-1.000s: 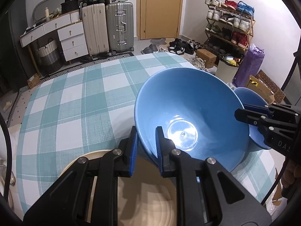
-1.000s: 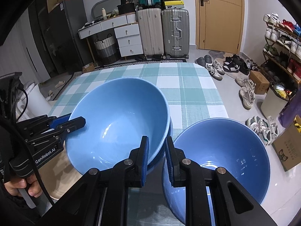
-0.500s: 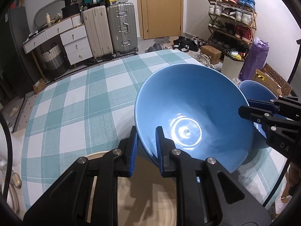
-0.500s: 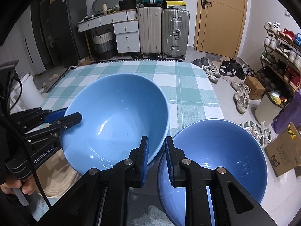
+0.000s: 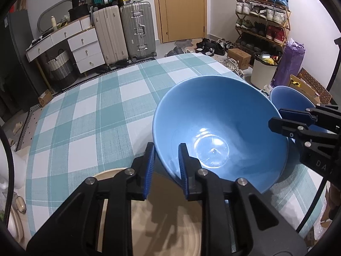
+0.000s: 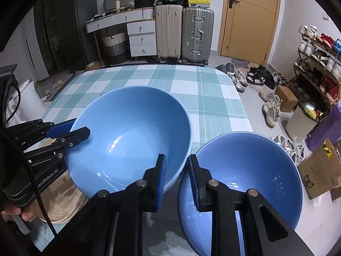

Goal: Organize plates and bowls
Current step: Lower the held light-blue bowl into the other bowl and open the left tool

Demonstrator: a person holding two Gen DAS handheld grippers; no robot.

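A large blue bowl (image 5: 223,117) sits over the checked table (image 5: 96,117). My left gripper (image 5: 166,168) straddles the bowl's near rim, one pad inside and one outside. Its jaws are opening, though the pads still look to be on the wall. In the right wrist view this bowl (image 6: 127,128) is on the left, with the left gripper (image 6: 80,128) on its far-left rim. A smaller blue bowl (image 6: 251,170) hangs past the table's right edge. My right gripper (image 6: 177,170) holds its left rim, and those jaws are opening too. A tan plate (image 5: 166,224) lies under my left gripper.
The table's right edge (image 6: 243,111) drops to a floor strewn with shoes (image 6: 270,106) and cardboard boxes (image 6: 319,177). Suitcases (image 5: 136,29) and a white drawer unit (image 5: 83,49) stand beyond the far edge. A hand (image 6: 19,213) holds the left gripper's handle.
Both pairs of jaws stand slightly wider on the bowl rims than before. The bowls and both hands have hardly shifted.
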